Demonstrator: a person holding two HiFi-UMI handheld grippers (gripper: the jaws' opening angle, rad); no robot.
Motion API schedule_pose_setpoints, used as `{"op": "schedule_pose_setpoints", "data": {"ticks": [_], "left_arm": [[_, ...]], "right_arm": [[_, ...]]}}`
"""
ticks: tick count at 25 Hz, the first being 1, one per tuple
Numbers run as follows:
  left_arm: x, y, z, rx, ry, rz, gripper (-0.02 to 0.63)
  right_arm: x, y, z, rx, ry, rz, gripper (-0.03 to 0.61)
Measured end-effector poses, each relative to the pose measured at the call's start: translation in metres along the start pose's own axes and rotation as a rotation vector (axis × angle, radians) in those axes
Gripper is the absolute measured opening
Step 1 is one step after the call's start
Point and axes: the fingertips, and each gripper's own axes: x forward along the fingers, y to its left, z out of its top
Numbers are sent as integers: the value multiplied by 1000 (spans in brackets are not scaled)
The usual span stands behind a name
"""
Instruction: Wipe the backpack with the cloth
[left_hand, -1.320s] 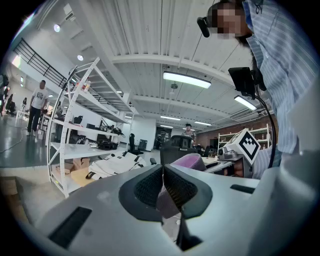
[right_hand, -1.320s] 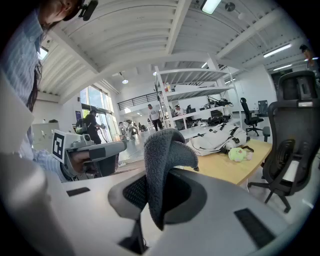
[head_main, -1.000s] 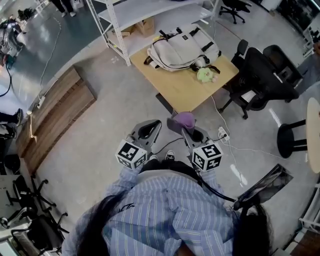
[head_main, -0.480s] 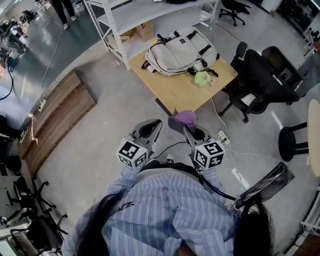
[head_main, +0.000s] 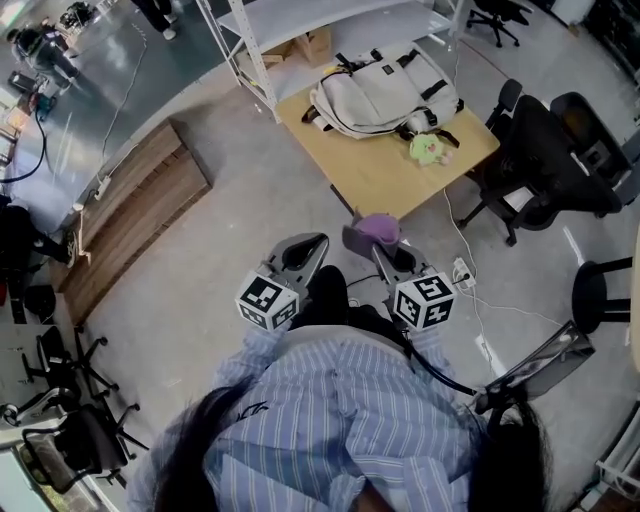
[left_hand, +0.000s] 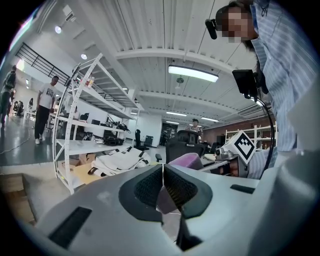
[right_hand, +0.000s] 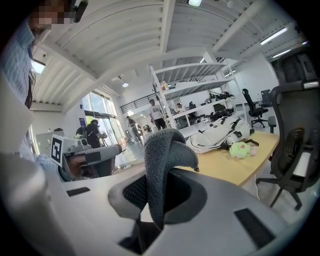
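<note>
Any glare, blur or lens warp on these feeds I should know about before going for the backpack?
Head view: evenly lit and sharp, the backpack clear, edges bowed by the wide lens. Left gripper view: strong fisheye, dark rounded corners, the ceiling light blown out. Right gripper view: same fisheye, the cloth close up yet sharp, covering the middle of the picture.

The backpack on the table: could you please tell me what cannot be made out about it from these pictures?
- Backpack, head view: too small to show any dirt; underside hidden against the table.
- Both gripper views: low and distant, so its far side is hidden behind itself.
- Cloth, right gripper view: lower end buried between the jaws of the right gripper.
</note>
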Motion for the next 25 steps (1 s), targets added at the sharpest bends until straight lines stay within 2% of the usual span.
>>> {"op": "schedule_pose_setpoints", "data": {"ticks": [5, 12, 20, 25], "left_arm": [[-4, 12, -5, -15, 10, 36, 12], [22, 45, -11, -61, 15, 19, 12], [67, 112, -12, -73, 48, -62, 12], [76, 184, -4, -64, 69, -91, 12]], "right_arm": [[15, 0, -5, 11, 15, 34, 41], [41, -11, -1, 8, 62, 44, 41], [94, -58, 18, 46, 86, -75, 41], [153, -72, 45, 55, 92, -140, 41]]}}
